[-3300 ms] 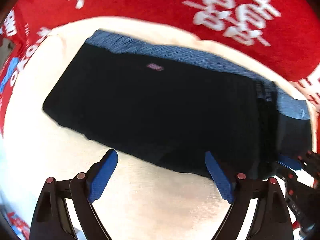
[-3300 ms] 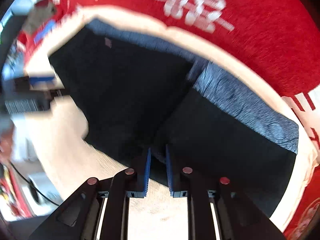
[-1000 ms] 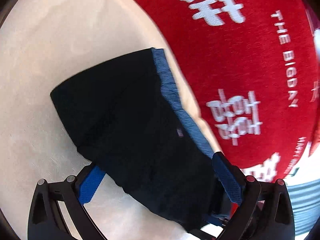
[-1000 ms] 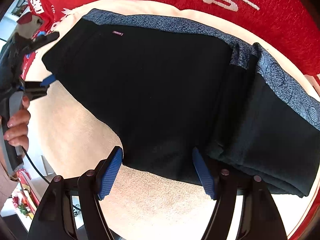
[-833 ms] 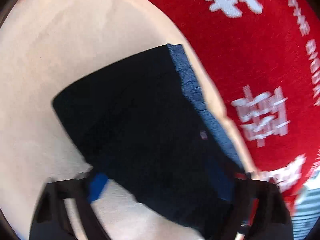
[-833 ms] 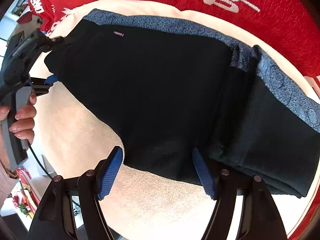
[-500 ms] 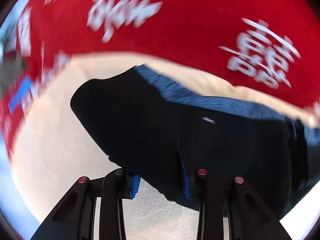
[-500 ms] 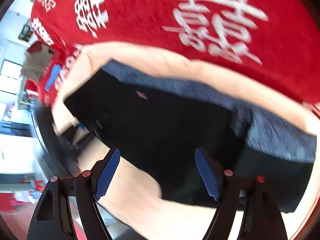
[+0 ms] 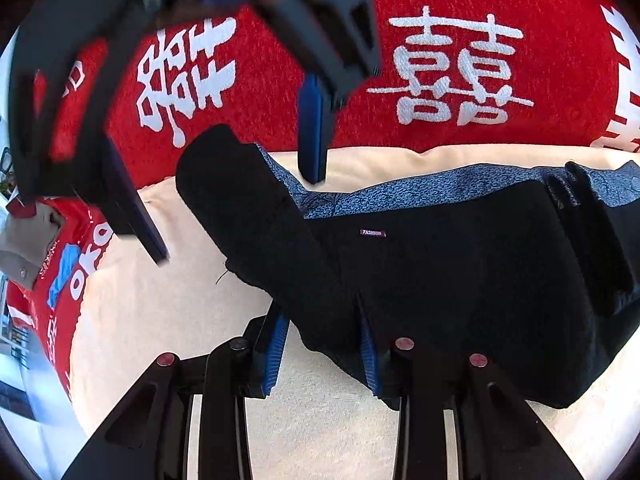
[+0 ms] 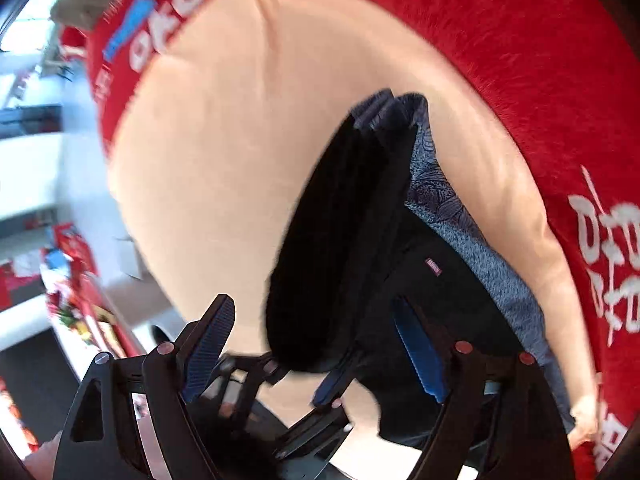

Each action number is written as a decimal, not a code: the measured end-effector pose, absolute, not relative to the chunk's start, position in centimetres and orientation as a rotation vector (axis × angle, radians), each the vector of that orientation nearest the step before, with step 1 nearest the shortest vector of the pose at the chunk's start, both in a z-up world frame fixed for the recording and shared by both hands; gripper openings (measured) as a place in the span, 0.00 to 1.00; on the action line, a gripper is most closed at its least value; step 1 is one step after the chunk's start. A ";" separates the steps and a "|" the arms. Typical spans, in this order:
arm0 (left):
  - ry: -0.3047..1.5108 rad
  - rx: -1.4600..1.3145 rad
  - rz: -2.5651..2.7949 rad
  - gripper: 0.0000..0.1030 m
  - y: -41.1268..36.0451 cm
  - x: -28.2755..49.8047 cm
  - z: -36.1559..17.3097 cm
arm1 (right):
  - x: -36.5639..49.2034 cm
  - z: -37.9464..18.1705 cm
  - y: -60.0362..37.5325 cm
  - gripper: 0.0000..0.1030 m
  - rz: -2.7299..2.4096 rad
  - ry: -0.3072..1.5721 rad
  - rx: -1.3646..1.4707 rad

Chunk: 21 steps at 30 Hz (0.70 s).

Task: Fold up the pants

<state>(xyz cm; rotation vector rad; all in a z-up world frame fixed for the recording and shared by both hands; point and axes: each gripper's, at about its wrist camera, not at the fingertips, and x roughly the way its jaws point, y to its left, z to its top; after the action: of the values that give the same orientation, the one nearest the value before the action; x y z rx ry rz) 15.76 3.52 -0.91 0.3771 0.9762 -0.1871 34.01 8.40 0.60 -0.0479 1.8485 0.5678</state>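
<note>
Bare cream cushion (image 9: 168, 320) is seen to the left of the black pants (image 9: 460, 280), w/ red blanket (image 9: 260, 92) beyond the far edge. The near-left pants corner is clamped by the left gripper (image 9: 324, 352) and raised into a ridge; 0.5 s ago it lay lower. The right gripper (image 9: 224, 200) is held spread apart above the far-left edge, having swung across from the near side.

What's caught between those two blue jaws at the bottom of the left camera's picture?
A raised fold of the black pants. The left gripper has its jaws closed on that edge, as the left wrist view shows.
</note>
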 end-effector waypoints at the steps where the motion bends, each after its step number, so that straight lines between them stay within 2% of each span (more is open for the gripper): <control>1: 0.979 0.373 -0.185 0.34 3.6 15.8 -1.0 | 34.2 0.0 8.9 0.78 0.580 1.858 -0.049; 2: 0.984 0.370 -0.182 0.34 3.6 16.0 -1.1 | 34.3 -0.6 9.1 0.64 0.585 1.852 -0.037; 3: 0.995 0.365 -0.187 0.34 3.7 16.1 -1.2 | 34.4 -0.8 8.9 0.16 0.582 1.849 -0.027; 9: 0.953 0.353 -0.251 0.34 2.7 15.4 0.9 | 32.7 1.7 6.0 0.16 0.625 1.700 0.073; 15: 0.896 0.293 -0.392 0.34 -0.5 13.7 6.6 | 28.8 7.1 -4.3 0.17 0.623 1.504 0.398; 21: 0.861 0.312 -0.577 0.34 -8.2 10.5 11.4 | 21.5 11.5 -15.8 0.17 0.527 1.303 0.637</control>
<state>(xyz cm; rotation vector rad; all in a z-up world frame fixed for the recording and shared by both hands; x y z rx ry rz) 10.54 -8.19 11.43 0.3122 0.8614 -0.5767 21.53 -15.78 11.46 0.6370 1.3030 0.5274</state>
